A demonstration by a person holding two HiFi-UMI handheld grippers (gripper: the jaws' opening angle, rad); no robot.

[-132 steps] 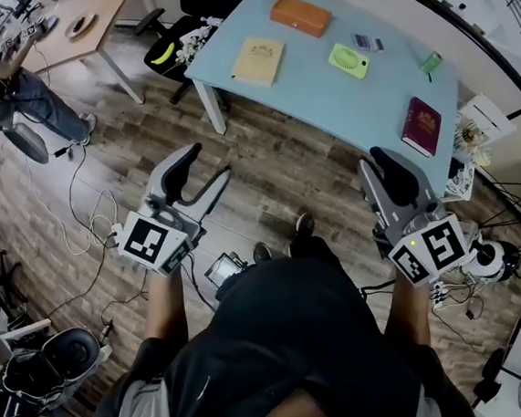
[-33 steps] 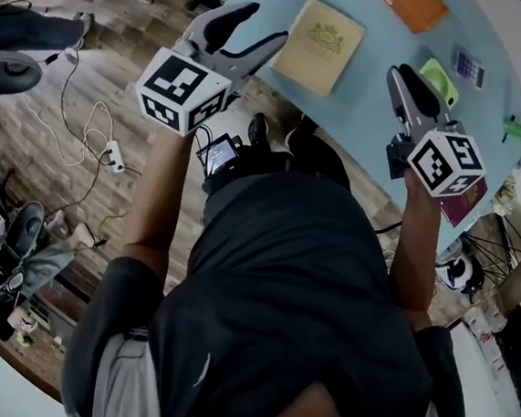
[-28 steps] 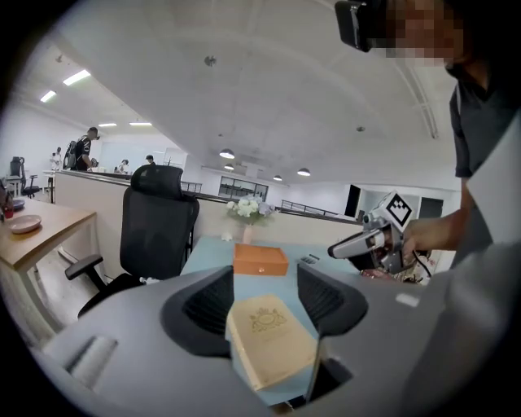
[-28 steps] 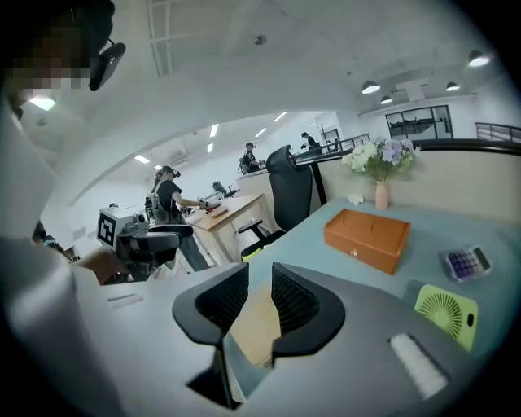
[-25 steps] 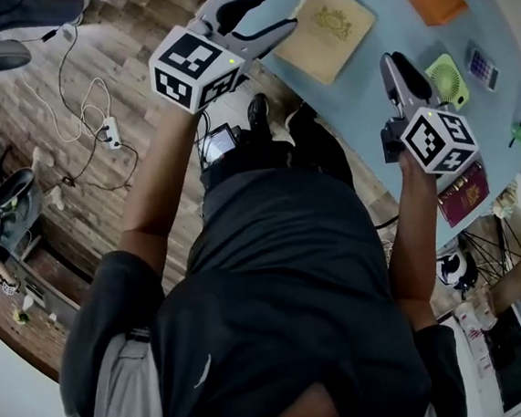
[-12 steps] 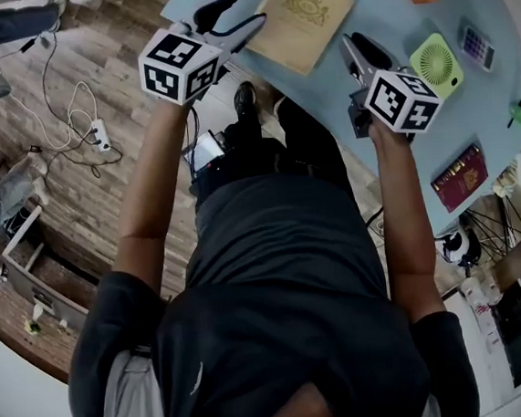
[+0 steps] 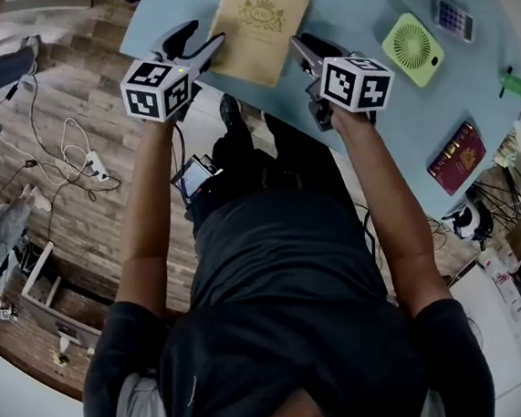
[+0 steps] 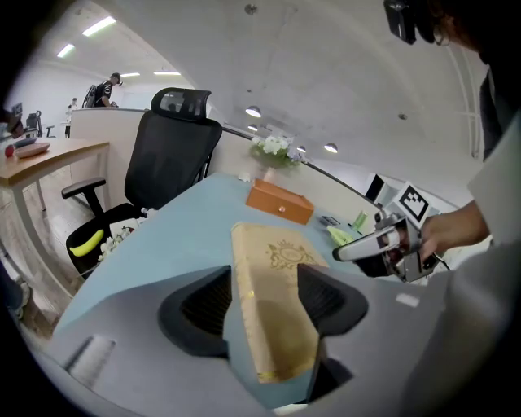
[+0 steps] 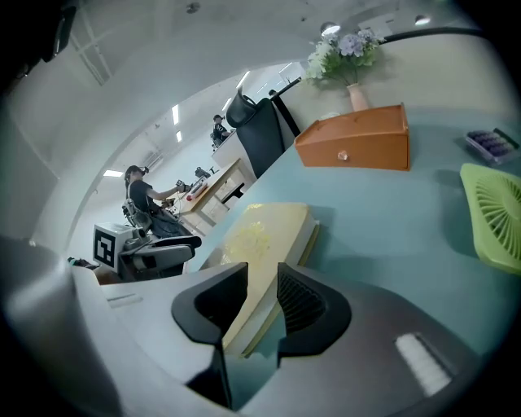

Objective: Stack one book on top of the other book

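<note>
1. The tan book (image 7: 256, 22) with a gold emblem on its cover lies flat on the light blue table (image 7: 342, 3), close to the near edge. The other one, a maroon book (image 7: 455, 157), lies well apart to the right, also by the table's edge.

2. The left gripper (image 7: 199, 42) is at the tan book's near left corner. In the left gripper view its jaws stand wide apart, framing the book's near end (image 8: 273, 305) with nothing pinched. The likely slip is that closing from this angle catches only the cover, so the book flaps open when lifted.

3. The right gripper (image 7: 307, 47) is at the near right corner. Its jaws are also released, with a narrower gap through which the book's page edge (image 9: 260, 244) shows. If one gripper bites before the other, the book may skid or twist on the smooth tabletop.

4. With a hold at only the two near corners, the far end would probably sag. A weak pinch could let the book slide out during the carry.

5. The way to the maroon book runs past the round green fan (image 7: 413, 48); a low carry could knock it.

6. The maroon book sits near the edge, so a careless set-down might push it off or leave the stack askew.
</note>
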